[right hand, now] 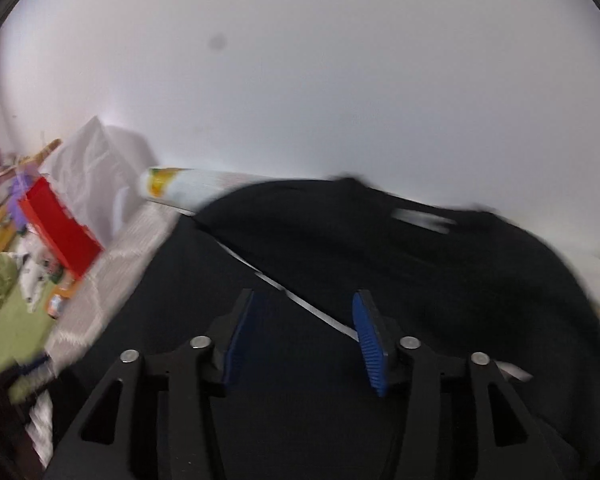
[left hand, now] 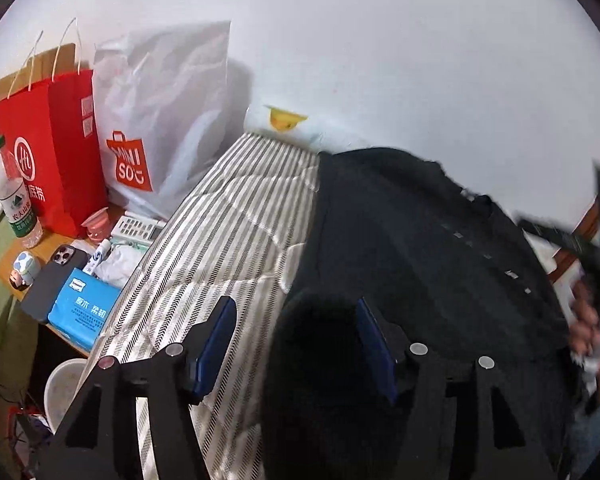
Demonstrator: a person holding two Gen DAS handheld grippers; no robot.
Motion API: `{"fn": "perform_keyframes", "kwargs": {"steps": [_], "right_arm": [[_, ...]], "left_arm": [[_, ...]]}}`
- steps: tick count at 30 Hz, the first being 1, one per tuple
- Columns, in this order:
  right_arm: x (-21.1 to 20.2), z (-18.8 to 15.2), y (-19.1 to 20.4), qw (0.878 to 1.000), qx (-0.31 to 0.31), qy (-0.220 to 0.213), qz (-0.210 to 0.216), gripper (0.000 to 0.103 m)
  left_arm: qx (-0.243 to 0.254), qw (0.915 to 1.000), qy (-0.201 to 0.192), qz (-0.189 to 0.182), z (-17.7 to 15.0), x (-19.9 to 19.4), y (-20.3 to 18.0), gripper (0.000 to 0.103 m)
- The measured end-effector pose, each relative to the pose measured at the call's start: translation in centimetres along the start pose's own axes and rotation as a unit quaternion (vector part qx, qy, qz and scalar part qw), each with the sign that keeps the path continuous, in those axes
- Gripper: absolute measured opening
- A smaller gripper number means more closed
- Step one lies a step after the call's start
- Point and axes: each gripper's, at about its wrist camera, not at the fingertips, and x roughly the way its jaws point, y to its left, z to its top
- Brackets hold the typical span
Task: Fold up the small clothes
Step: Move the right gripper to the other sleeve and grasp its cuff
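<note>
While both grippers stand open — one black garment (left hand: pixel 420 240) on the bed (left hand: pixel 228 216).
Left gripper (left hand: pixel 296 344) and right gripper (right hand: pixel 304 340) fingers grip nothing; two paper bags — one red (left hand: pixel 48 152).

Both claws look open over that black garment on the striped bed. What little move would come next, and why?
Probably a fresh grab at an edge for another fold. The left claw and right claw both stand open with nothing pinched, and the black garment lies already doubled over on the striped bedcover, still fairly broad.
</note>
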Motion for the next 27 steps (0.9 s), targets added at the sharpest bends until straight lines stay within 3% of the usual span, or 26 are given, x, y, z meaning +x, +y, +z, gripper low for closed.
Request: {"fn": "perform_keyframes", "kwargs": {"steps": [4,9,13,17,20,24,27], "right_arm": [[-7.7,-5.6,-6.6,0.997,0.023,-0.008,-0.076,0.063],[-15.9,-14.2,-15.5,0.983,0.088,0.006,-0.163,0.068],[-21.0,-22.3,-22.2,0.964,0.158,0.024,-0.211,0.068],[-26.3,-31.3,-27.6,0.937,0.211,0.045,-0.276,0.068],[-29.9,-36.7,-31.0,0.918,0.262,0.053,-0.292,0.068],[-33.0,-41.6,-33.7,0.910,0.296,0.051,-0.286,0.069],[-33.9,-43.4,-34.5,0.911,0.290,0.043,-0.291,0.069]], "left_arm": [[0.004,0.9998,-0.008,-0.018,-0.2,-2.8,-1.4,0.061],[0.035,0.9989,-0.023,-0.019,-1.0,-6.7,-4.6,0.065],[0.046,0.9984,-0.023,-0.022,-1.9,-8.3,-7.0,0.068],[0.055,0.9982,-0.007,-0.025,-3.1,-9.1,-9.9,0.068],[0.048,0.9985,-0.006,-0.026,-3.8,-9.7,-12.0,0.068],[0.029,0.9988,0.002,-0.039,-5.2,-10.1,-14.7,0.068],[0.034,0.9990,0.009,-0.029,-6.3,-10.1,-17.0,0.068]]}}
